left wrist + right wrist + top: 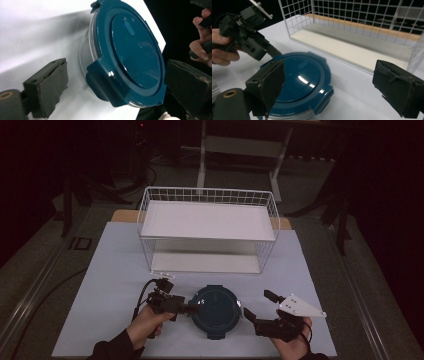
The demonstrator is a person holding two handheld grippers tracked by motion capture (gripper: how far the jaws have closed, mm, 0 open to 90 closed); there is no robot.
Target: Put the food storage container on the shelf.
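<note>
Round container w/ dark teal clip-on lid [216, 312] sits on the white bench [115, 270], near its front edge, just in front of the white wire rack [207, 230]; all places below are relative to that container. Lid is on, side tabs folded down, clear body visible under the rim in both gripper views. Left claw [192, 308] comes in from the container's left, held in the person's left hand [146, 322], tips right at the lid's left rim; in the left gripper view its jaws stand apart w/ the container between them, one pad off to each side, neither pressing on it, so contact can't be confirmed. Right claw [250, 314] sits just right of the container, in the right hand [292, 342], grey three-cornered plate [300, 306] on top; in the right gripper view its jaws are wide apart, nothing clamped, left pad overlapping the lid's near edge in the picture, right pad well off over bare bench. Rack stands behind the container, w/ an upper shelf and a lower one, both bare. Room beyond the bench is dark.
</note>
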